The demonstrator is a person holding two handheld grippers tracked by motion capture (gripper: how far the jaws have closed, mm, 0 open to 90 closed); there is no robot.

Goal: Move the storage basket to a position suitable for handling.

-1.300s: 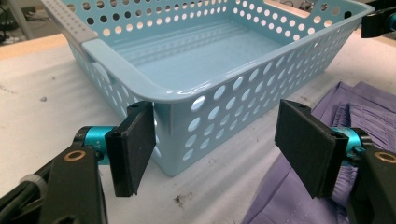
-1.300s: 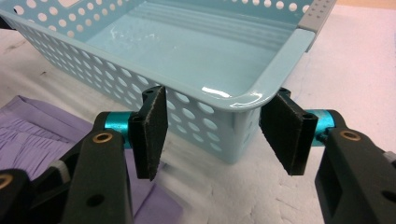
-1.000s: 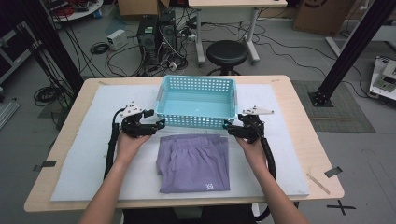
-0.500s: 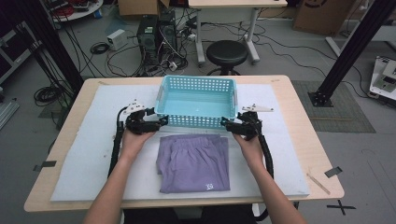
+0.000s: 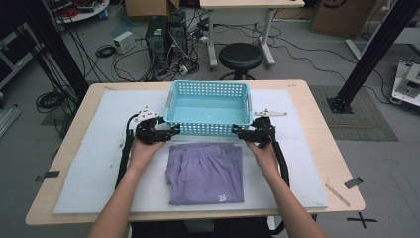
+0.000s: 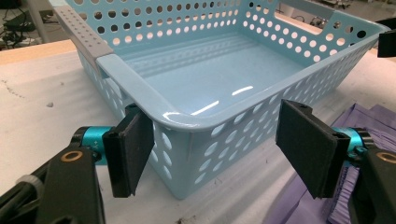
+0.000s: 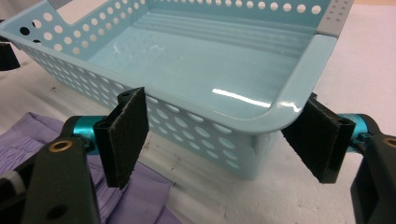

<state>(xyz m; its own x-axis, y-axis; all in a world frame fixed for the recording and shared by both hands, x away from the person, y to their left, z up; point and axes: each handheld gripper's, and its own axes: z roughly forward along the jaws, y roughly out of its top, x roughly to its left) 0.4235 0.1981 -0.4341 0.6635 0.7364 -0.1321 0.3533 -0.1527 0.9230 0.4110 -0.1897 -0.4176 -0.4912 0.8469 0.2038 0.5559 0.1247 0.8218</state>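
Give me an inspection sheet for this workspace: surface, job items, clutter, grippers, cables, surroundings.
Surface: white mat on a wooden table.
Job's things: empty blue basket upright on the mat; folded purple garment flat just in front of it.
Clutter: tape strip and a thin stick near the table's right front corner.
Grippers: left gripper open, jaws astride the basket's near left corner; right gripper open, astride its near right corner.
Cables: one black cable along each forearm.
Surroundings: stool, computer towers and loose floor wires beyond the table.
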